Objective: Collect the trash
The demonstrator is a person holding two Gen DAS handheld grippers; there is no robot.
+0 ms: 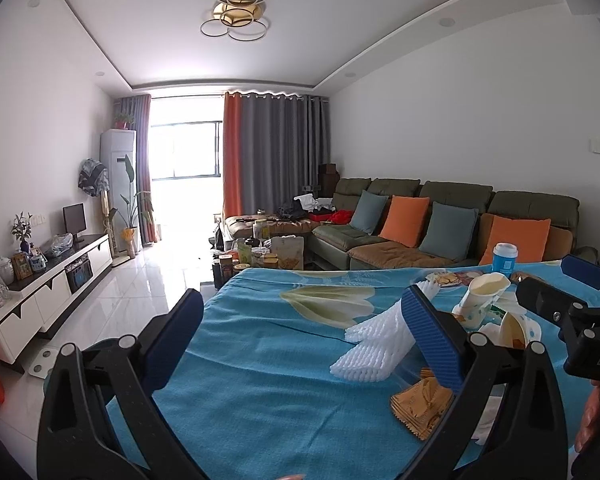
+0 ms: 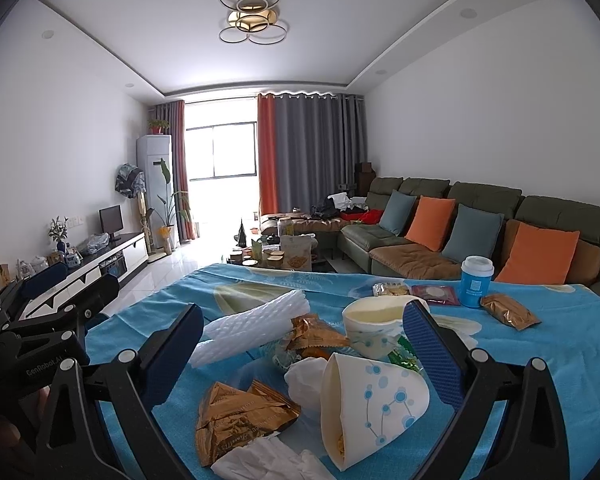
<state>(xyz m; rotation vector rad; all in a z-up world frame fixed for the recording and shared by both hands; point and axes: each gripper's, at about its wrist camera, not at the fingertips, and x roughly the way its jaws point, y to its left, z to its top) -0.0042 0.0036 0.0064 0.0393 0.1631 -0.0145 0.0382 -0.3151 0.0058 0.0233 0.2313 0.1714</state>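
Trash lies on a table covered with a blue flowered cloth (image 1: 260, 344). In the left wrist view my left gripper (image 1: 304, 344) is open and empty above the cloth; white foam net sleeves (image 1: 376, 344) lie by its right finger, with a gold wrapper (image 1: 420, 404) below. In the right wrist view my right gripper (image 2: 304, 356) is open and empty over a pile: a crushed paper cup with blue dots (image 2: 372, 396), a second paper cup (image 2: 376, 320), gold wrappers (image 2: 240, 412), white tissue (image 2: 304, 376) and foam net (image 2: 252, 328). The right gripper also shows in the left wrist view (image 1: 560, 292).
A blue lidded cup (image 2: 475, 282) stands at the table's far right, with snack packets (image 2: 508, 311) near it. Beyond the table are a green sofa with orange and blue cushions (image 2: 432, 216), a cluttered coffee table (image 2: 284, 256) and a TV cabinet (image 1: 52, 284) at left.
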